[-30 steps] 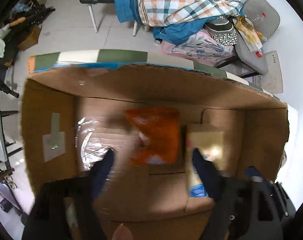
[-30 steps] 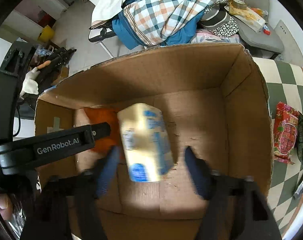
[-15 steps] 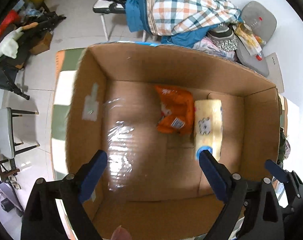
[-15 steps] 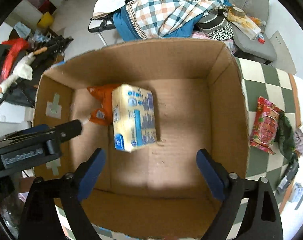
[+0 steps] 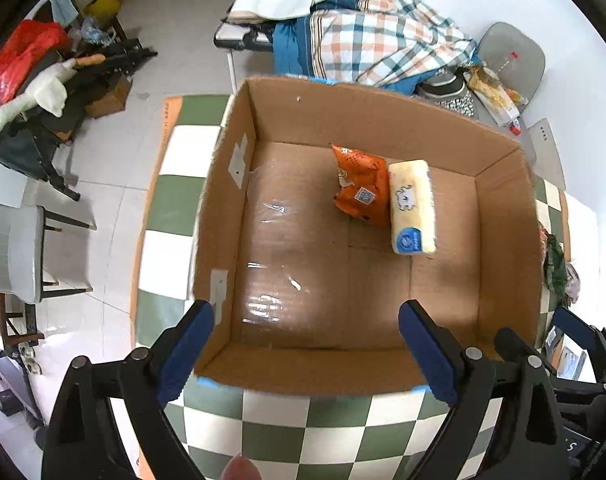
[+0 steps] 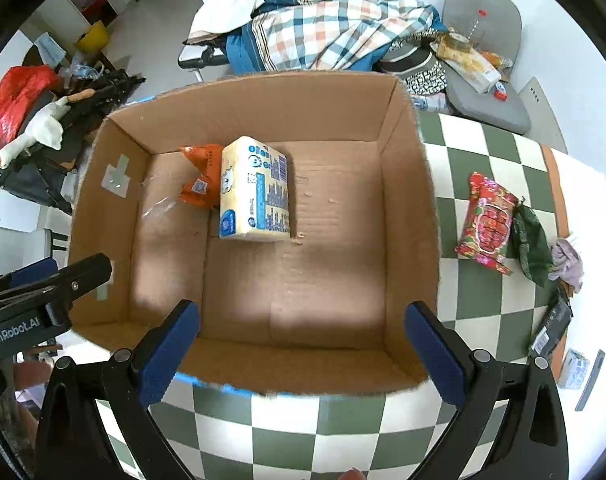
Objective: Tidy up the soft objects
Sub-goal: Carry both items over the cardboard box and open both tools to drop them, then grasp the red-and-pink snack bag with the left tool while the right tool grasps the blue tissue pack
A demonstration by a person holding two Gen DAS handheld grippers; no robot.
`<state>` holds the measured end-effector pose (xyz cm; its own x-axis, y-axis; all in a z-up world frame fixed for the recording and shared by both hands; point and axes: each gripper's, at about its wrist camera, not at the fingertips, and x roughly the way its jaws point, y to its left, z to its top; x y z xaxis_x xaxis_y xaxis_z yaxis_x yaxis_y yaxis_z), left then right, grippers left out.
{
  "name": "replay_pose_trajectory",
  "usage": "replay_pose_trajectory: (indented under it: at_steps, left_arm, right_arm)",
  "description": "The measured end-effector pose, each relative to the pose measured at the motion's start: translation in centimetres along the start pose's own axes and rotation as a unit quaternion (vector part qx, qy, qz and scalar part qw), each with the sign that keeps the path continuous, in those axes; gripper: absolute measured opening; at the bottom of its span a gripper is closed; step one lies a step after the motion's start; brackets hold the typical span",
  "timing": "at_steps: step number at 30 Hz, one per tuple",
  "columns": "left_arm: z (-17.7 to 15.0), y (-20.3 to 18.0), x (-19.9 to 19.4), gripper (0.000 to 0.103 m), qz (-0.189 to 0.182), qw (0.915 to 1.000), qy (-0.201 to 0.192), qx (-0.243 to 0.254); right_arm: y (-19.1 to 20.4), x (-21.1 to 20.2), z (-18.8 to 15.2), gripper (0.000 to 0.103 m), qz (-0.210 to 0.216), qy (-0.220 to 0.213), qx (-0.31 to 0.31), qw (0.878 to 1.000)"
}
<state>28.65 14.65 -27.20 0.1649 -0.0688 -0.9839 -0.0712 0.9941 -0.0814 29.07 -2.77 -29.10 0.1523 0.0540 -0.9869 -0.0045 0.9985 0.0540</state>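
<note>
An open cardboard box stands on a green-and-white checked tablecloth. On its floor lie an orange snack packet and, touching it, a pale yellow tissue pack. My left gripper hangs open above the box's near wall with nothing between its fingers. My right gripper hovers over the same near wall. Its jaws are opening wide and nothing is between them. A red snack packet, a dark green bag and a lilac cloth lie on the table right of the box.
Dark flat packets lie near the table's right edge. Behind the table stand a bench piled with checked bedding and a grey chair with clutter. A white chair and dark equipment stand on the floor at left.
Both grippers have let go and risen out of the box. The orange packet and the tissue pack, earlier between the fingers, now lie on the box floor. Both jaws stand wider.
</note>
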Motion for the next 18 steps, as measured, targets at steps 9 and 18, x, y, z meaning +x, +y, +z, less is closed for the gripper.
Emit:
replay_pose_trajectory:
  at_steps: [9,18]
  left_arm:
    - [-1.3,-3.9,-5.6,0.095,0.009,0.9982,-0.054,0.026]
    - [-1.5,-18.3,-8.7,0.095,-0.009,0.9858,-0.069,0.153]
  right_arm:
    - [-2.1,-5.8,-3.0,0.103,0.064,-0.035,0.016,0.997]
    - [-15.7,-11.0,-5.4,0.103,0.074,-0.064,0.125,0.987]
